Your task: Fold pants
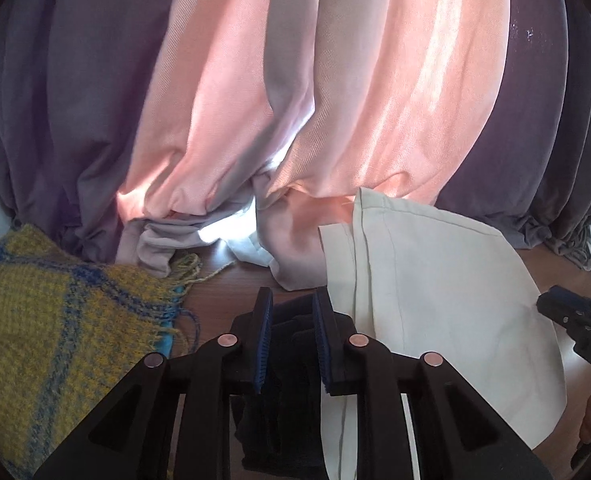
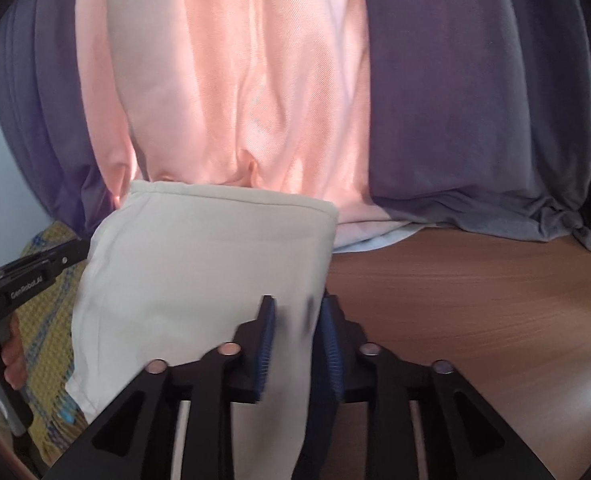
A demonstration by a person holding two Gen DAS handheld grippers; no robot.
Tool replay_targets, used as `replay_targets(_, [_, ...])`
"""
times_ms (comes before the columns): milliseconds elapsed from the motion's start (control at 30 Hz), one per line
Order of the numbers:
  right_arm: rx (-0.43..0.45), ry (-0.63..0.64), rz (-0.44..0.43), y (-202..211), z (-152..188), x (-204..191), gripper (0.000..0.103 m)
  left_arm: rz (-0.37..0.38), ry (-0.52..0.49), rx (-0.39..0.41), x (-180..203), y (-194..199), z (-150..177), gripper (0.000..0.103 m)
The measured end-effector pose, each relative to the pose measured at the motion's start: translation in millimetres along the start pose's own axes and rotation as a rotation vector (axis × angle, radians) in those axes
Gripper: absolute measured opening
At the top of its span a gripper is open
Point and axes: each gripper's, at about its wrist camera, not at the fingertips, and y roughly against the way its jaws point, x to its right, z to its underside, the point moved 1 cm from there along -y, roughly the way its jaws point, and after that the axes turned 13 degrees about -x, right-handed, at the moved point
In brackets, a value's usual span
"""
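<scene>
Off-white cotton pants (image 2: 199,272) lie folded on the brown wood-grain table (image 2: 475,312), far hemmed edge up against the pink and purple-grey curtains (image 2: 255,80) at the table's back; right gripper (image 2: 295,320) has its blue-ribbed pads (image 2: 267,344) clamped on the pants' near right edge, cloth runs between the fingers and down below the frame; in the left wrist view the same pants (image 1: 447,280) sit right of centre, a seamed flap standing up along their left side; left gripper (image 1: 293,320) is closed on a dark navy fabric piece (image 1: 291,360) bunched between its pads, can't tell whether that is part of the pants or a separate item; that dark piece touches the pants' left edge; yellow-and-blue plaid knitted scarf with fringe (image 1: 47,320) lies on the table left of the left gripper, apart from the pants; right gripper's black body shows at the far right edge of the left view, left gripper's body at the far left of the right view, held by a hand (image 2: 11,344).
</scene>
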Motion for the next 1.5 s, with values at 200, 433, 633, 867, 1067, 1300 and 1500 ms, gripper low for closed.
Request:
replay_targets(200, [0.067,-0.027,0.1,23,1,9,0.063,-0.072,-0.02,0.033,13,36,12,0.037])
replay_targets(433, [0.11,0.003,0.097,62,11,18,0.077,-0.079,-0.073,0.105,44,88,35,0.063])
replay_targets(633, [0.151,0.013,0.093,99,32,19,0.085,-0.051,-0.087,0.157,70,126,57,0.079])
replay_targets(867, [0.204,0.044,0.1,141,62,22,0.085,-0.074,-0.095,0.195,105,162,87,0.09])
replay_targets(1067, [0.232,0.059,0.094,175,91,36,0.088,-0.06,-0.074,0.207,137,186,113,0.099])
replay_targets(1300, [0.204,0.071,0.063,206,123,60,0.088,-0.096,-0.082,0.225,177,211,150,0.101])
replay_targets(1500, [0.198,0.097,0.069,228,152,77,0.088,-0.105,-0.061,0.221,201,227,182,0.102])
